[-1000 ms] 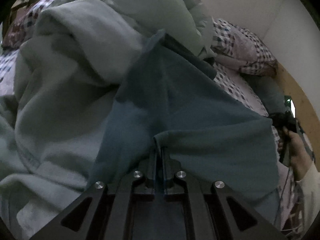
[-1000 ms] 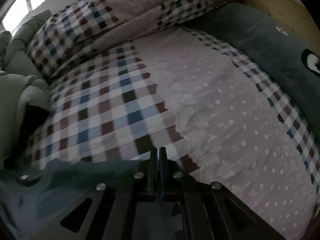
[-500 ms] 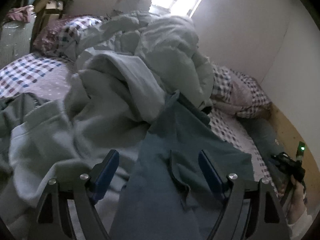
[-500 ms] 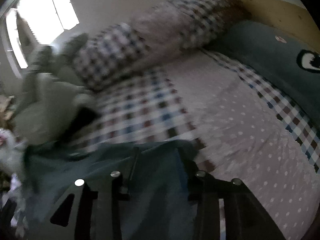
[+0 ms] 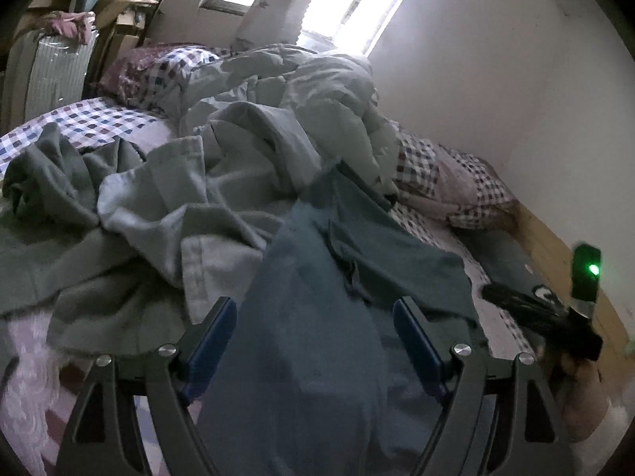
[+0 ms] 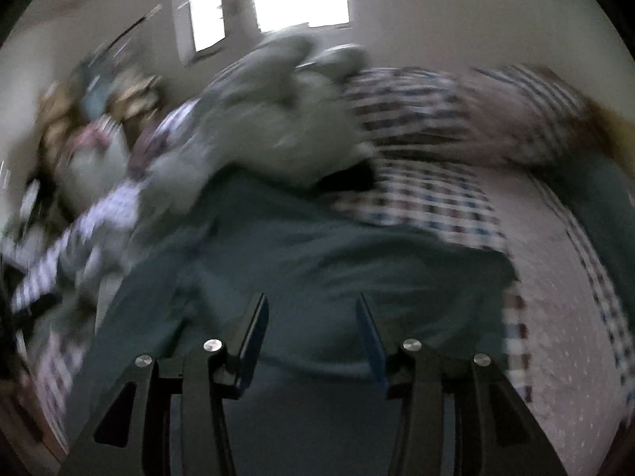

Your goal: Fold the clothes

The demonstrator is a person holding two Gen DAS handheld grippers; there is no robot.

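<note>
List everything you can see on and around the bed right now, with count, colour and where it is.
Teal garment: one, dark blue-green, spread on the bed in front of both tongs.
Pale clothes pile: several, count unclear, grey-green, heaped left of the teal garment.
Bedsheet: one, checked and dotted, under everything.
Checked pillow: one, against the wall on the right.
Dark blanket: one, along the bed's right edge.
Window: one, bright, behind the bed.
Left tongs: open, over the teal garment, holding nothing.
Right tongs: jaws opening, nothing pinched.
Hand: one, holding the right tongs.
</note>
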